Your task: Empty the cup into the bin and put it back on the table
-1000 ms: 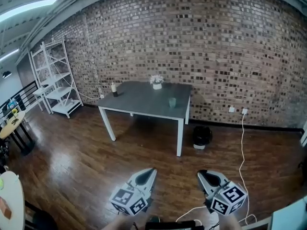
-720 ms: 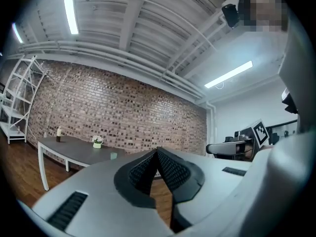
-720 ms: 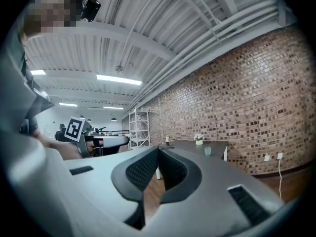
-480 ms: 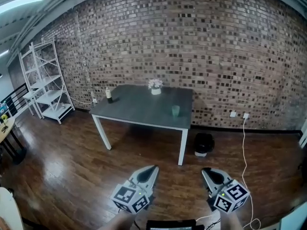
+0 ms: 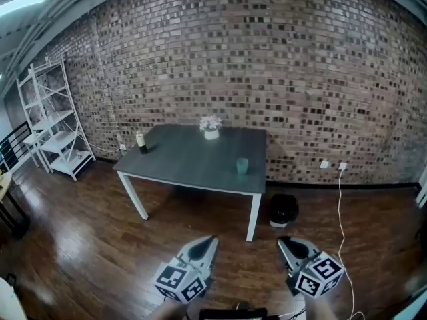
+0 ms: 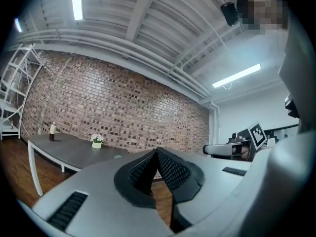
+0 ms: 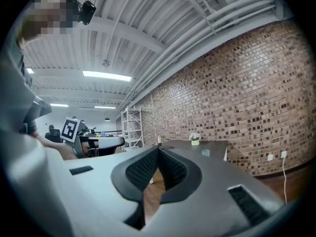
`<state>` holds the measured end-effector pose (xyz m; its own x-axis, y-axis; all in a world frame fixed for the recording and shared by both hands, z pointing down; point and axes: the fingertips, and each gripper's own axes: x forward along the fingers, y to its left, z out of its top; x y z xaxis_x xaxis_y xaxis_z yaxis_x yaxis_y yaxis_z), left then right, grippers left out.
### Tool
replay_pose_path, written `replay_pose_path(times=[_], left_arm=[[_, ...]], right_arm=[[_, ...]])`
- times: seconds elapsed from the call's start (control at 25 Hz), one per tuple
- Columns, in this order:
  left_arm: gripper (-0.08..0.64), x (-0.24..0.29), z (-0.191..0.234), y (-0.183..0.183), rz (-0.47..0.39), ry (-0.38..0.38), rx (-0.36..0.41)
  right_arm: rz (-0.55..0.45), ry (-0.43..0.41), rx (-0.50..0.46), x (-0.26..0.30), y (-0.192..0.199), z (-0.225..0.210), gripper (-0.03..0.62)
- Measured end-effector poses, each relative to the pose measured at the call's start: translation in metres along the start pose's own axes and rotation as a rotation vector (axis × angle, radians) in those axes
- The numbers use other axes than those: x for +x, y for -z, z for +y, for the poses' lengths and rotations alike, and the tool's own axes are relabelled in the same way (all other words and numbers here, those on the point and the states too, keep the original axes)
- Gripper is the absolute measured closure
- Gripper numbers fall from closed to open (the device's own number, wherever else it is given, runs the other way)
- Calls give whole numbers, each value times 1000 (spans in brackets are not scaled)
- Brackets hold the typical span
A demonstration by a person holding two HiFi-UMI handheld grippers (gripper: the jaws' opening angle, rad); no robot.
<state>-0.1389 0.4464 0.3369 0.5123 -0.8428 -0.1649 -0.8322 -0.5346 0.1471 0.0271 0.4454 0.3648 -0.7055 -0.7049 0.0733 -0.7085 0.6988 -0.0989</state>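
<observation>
Left tongs (image 5: pixel 209 241) sit low in the head view, clenched tip to tip with nothing between them; the hand behind their marker cube is cut off by the bottom edge. Right tongs (image 5: pixel 283 243) sit beside them, likewise pressed together and empty, with the hand cropped too. Both are well apart from the table (image 5: pixel 187 162).

At far left a white shelf rack (image 5: pixel 50 122) stands against the brick wall (image 5: pixel 300 79), its lower part hard to make out. On the table, a small dark bottle (image 5: pixel 141 141) stands at the left back corner and a white flower pot (image 5: pixel 211 127) at the back edge. The pale green cup (image 5: pixel 242 166) stands upright near the front right corner, too small for its contents to show. The black bin (image 5: pixel 283 209) stands on the floor just beside the front right leg, its inside dark. A white cable (image 5: pixel 341 199) hangs from a wall socket and runs out of frame.
</observation>
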Motion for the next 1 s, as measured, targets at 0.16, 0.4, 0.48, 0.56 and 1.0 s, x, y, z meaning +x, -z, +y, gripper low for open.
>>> replay_pose_path(times=[0.16,0.4,0.48,0.56,1.0], left_arm=[[560,41,36,5,-9,-3,12],[560,111,60,5,-16,-7,45],[560,131,75,2,-22,-20,33],[560,148,89,5,-23,-42,26],[560,243,156,36,33,-47,8]], right_arm=[[-15,-18,-9,44,-2,-26,589],[-20,-14,-75,85,-21,-85,589],[-23,-47,-66,107,-28,-100,589],[-20,-75,-61,125,-31,-113,589],[-20,-123,-49,219,-34,-187,589]])
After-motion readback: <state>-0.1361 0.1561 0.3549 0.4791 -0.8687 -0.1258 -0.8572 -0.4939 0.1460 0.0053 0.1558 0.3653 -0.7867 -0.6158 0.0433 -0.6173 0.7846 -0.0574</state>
